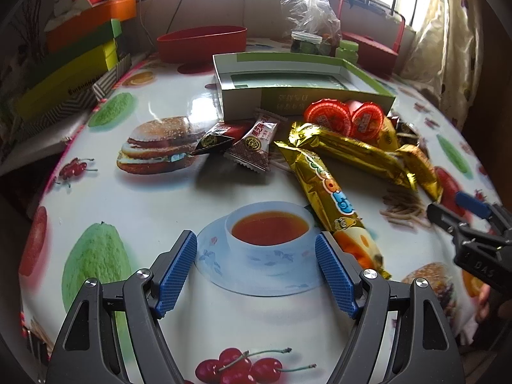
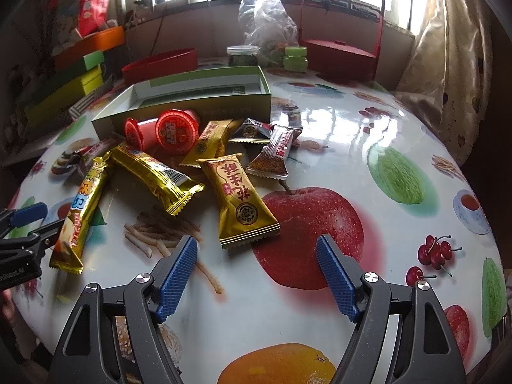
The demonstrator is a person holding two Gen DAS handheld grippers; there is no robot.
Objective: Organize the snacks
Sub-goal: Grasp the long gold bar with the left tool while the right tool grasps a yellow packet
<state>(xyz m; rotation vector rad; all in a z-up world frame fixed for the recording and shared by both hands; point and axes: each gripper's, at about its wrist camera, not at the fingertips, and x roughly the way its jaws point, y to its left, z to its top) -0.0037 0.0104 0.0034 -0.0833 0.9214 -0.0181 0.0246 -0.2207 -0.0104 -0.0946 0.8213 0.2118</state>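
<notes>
A pile of wrapped snacks lies on the printed tablecloth in front of an open green box [image 1: 300, 96] [image 2: 192, 102]. It holds two long gold bars [image 1: 329, 192] [image 2: 153, 172], a gold pouch [image 2: 240, 201], brown-white packets [image 1: 256, 140] [image 2: 275, 156], a dark packet [image 1: 214, 139] and two red jelly cups [image 1: 345, 116] [image 2: 176, 131]. My left gripper [image 1: 256, 275] is open and empty, just short of the long gold bar. My right gripper [image 2: 256, 278] is open and empty, just short of the gold pouch. Each gripper shows at the edge of the other's view [image 1: 464, 217] [image 2: 28, 224].
A red bowl [image 1: 201, 43] [image 2: 160, 64], a jar [image 2: 241, 56], a plastic bag [image 2: 265, 22] and a red handled box [image 2: 342, 51] stand behind the green box. Stacked coloured boxes [image 1: 73, 60] line the left side. The round table's edge [image 2: 473, 172] curves away at right.
</notes>
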